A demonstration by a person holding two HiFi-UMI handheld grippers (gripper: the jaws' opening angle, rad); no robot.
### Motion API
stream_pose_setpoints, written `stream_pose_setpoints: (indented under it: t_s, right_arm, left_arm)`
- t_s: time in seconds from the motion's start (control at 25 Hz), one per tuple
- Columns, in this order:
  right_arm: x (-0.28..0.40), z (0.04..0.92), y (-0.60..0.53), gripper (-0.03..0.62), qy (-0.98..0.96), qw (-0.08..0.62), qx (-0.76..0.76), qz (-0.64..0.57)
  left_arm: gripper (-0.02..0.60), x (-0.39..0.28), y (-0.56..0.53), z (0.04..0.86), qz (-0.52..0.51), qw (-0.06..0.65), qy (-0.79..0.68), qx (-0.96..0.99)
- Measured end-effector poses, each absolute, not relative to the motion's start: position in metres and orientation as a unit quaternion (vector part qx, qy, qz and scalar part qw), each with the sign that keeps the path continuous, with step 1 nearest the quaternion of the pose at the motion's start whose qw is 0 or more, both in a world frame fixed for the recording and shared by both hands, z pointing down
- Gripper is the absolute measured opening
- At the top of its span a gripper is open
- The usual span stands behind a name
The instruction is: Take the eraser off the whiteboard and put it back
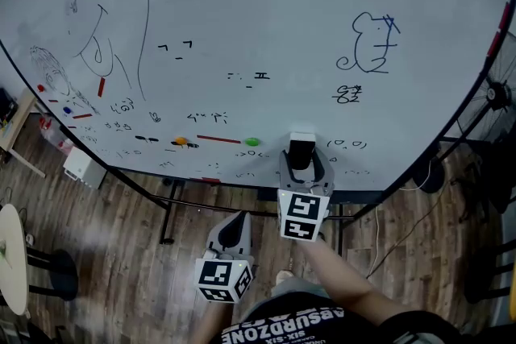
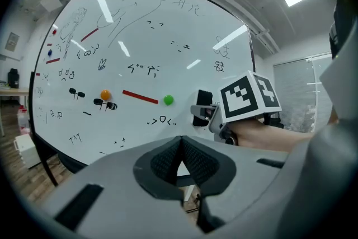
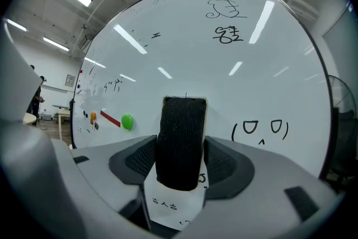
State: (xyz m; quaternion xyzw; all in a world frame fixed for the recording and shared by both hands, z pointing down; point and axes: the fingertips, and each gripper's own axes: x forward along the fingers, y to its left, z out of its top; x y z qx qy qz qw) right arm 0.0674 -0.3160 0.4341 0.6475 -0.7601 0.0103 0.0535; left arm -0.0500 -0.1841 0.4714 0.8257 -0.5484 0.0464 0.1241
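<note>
While I watch the feeds, the right gripper (image 1: 302, 165) pinches the eraser (image 3: 182, 143), its ribbed grey pads lying against both long sides. The eraser is a single upright black block with rounded corners and a coarse, felt-like face, and it sits flat against the glossy whiteboard (image 1: 266, 12), low on it and right of centre. My left gripper (image 2: 180, 143) is pressed together with nothing in it, the two pad tips meeting in a point, and it hangs below and clear of the board. Each gripper carries one white cube (image 1: 302, 215) printed with black squares, so I count two. On the board I see one round green magnet (image 1: 252, 142), one round orange magnet (image 1: 181, 142) and a thin red strip (image 1: 218, 139) between them, amid blue and black scribbles. Wood planks (image 1: 121, 230) cover the floor.
</note>
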Motion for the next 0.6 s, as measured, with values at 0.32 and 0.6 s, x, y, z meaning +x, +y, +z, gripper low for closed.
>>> stream_pose_setpoints:
  t_s: [0.32, 0.6]
  right_arm:
    - [0.0701, 0.4342, -0.3152, 0.236, -0.764, 0.052, 0.642, 0.017]
    - [0.0713, 0.4340, -0.3156, 0.232, -0.775, 0.060, 0.629, 0.013]
  left_arm:
    - [0.006, -0.0462, -0.1825, 0.4752, 0.045, 0.127, -0.552, 0.823]
    - [0.006, -0.0429, -0.1806, 0.4759, 0.050, 0.123, -0.552, 0.823]
